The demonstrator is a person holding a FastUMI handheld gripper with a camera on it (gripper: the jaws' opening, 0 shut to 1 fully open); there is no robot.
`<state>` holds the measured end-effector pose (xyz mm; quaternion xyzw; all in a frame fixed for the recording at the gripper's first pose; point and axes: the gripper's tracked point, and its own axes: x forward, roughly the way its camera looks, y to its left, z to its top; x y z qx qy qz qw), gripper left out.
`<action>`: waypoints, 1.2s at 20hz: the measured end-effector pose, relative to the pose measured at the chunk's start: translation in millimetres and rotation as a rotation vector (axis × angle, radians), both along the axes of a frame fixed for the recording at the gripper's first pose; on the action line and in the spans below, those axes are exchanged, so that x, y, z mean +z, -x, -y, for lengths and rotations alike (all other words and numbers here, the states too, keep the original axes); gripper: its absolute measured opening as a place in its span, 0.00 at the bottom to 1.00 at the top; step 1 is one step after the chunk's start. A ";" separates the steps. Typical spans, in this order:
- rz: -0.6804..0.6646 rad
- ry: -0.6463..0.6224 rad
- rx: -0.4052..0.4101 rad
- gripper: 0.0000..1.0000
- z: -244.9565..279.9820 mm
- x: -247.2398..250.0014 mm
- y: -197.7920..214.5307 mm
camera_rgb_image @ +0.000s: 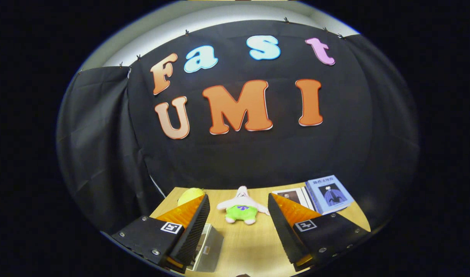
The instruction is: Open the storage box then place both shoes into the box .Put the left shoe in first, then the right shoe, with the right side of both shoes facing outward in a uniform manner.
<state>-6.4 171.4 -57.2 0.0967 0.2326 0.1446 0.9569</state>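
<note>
Gripper view: gripper (239,223) spread wide, empty — clear storage box (209,248) beside left finger.

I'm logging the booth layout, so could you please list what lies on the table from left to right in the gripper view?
Yellow plush behind the left finger, clear box corner beside that finger, star plush toy beyond the open gripper, then the photo book and blue book.

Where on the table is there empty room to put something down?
Bare wood lies between the open gripper fingers, short of the plush toy. It is crowded beyond: a yellow thing behind one finger, books by the other, and a grey box low beside the fingers.
</note>
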 end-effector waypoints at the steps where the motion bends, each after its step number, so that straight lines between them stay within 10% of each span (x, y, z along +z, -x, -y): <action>1: 0.025 0.002 -0.012 0.92 10.6 4.9 -4.5; 24: 0.249 0.018 0.010 0.96 73.7 52.3 -28.1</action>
